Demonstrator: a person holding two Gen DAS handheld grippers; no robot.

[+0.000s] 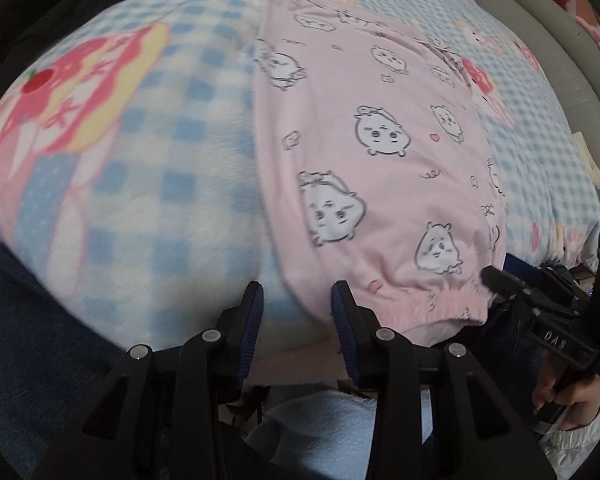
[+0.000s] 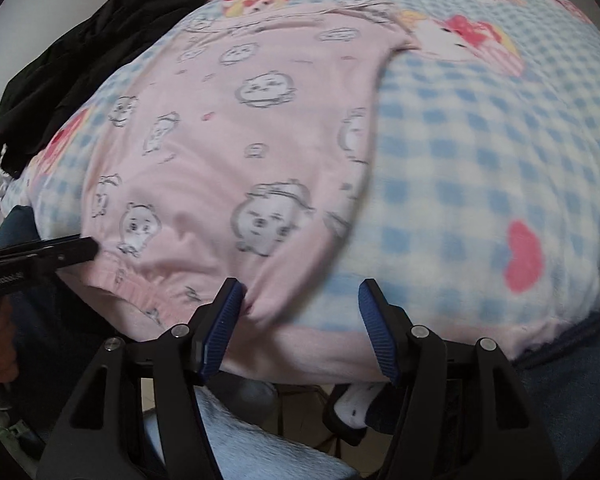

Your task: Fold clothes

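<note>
A pink garment (image 1: 380, 152) printed with white cartoon animals lies flat on a blue-and-white checked blanket (image 1: 172, 184), its ribbed hem (image 1: 440, 304) toward me. My left gripper (image 1: 298, 296) is open over the hem's left corner, one finger above the blanket and the other above pink cloth. In the right wrist view the same garment (image 2: 228, 140) fills the middle. My right gripper (image 2: 300, 294) is open at the hem's right corner (image 2: 260, 304); its left pad touches the cloth. Each gripper shows in the other's view: the right gripper (image 1: 496, 278), the left gripper (image 2: 86, 249).
A pile of black clothing (image 2: 80, 60) lies at the blanket's far left. A grey padded edge (image 1: 540, 40) runs along the far right. The person's jeans (image 1: 40, 340) and hand (image 1: 572, 396) are near the blanket's front edge, with a pale blue fluffy item (image 1: 320, 420) below.
</note>
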